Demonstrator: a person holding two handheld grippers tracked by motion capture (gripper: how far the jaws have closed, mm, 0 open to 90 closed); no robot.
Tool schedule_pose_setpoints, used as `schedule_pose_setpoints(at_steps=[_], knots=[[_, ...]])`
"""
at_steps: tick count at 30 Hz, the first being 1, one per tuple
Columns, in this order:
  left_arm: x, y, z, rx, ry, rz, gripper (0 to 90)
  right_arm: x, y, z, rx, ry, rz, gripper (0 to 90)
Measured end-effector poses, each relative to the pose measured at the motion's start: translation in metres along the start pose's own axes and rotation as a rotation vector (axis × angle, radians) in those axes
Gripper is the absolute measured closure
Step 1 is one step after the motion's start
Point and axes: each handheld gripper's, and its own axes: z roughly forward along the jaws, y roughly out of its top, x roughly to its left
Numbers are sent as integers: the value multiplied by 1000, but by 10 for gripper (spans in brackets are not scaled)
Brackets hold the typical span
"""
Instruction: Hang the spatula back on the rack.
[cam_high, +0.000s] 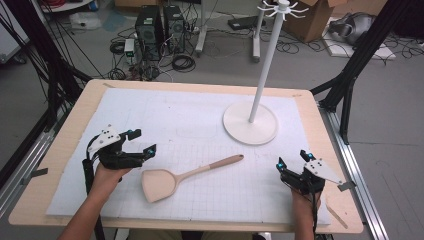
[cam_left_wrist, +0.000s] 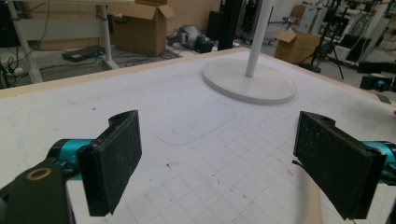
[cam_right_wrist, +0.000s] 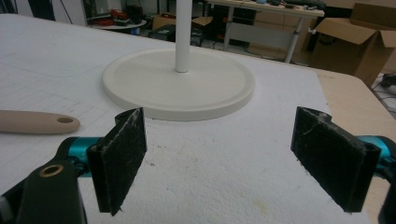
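**Spatula on the white mat, both grippers wide apart**

A wooden table (cam_high: 65, 145) with a pale edge carries a white mat (cam_high: 190, 115) that covers most of its top. The near half of the mat is printed with a fine grid, and faint outlines are drawn farther back. Small dark specks dot the mat in the left gripper view.

A wooden spatula (cam_high: 175, 179) lies flat on the grid near the front edge, blade toward the person's left and handle slanting up to the right. Its handle end, with a hanging hole, shows at the left of the right gripper view.

The left gripper (cam_high: 141, 142) rests on the mat just left of the blade, jaws spread wide with nothing between them. The right gripper (cam_high: 292, 160) sits near the front right corner, well apart from the handle, jaws likewise spread and empty.

Behind the spatula, toward the right, stands a white stand (cam_high: 250, 122): a round flat base, a tall slim pole and hooks at the top.

Beyond the table is a grey floor with tangled cables (cam_high: 182, 62), two black computer towers (cam_high: 159, 27), cardboard boxes (cam_high: 325, 17) and black frame legs (cam_high: 350, 75) on both sides.
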Motion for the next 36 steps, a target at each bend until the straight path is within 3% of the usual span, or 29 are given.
schedule_pose_setpoints(at_steps=[5, 15, 22, 24, 36], knots=[[-8, 8, 11, 45, -57, 19, 162, 1, 0, 0, 4, 3, 1, 175], [-40, 19, 49, 186, -173, 87, 205, 0, 0, 0, -2, 4, -2, 174], [-57, 16, 72, 329, -274, 142, 285, 1, 0, -1, 3, 2, 1, 174], [-61, 12, 80, 386, -282, 167, 298, 1, 0, -1, 3, 2, 4, 174], [-73, -3, 104, 547, -298, 171, 423, 1, 0, -1, 2, 3, 4, 174]])
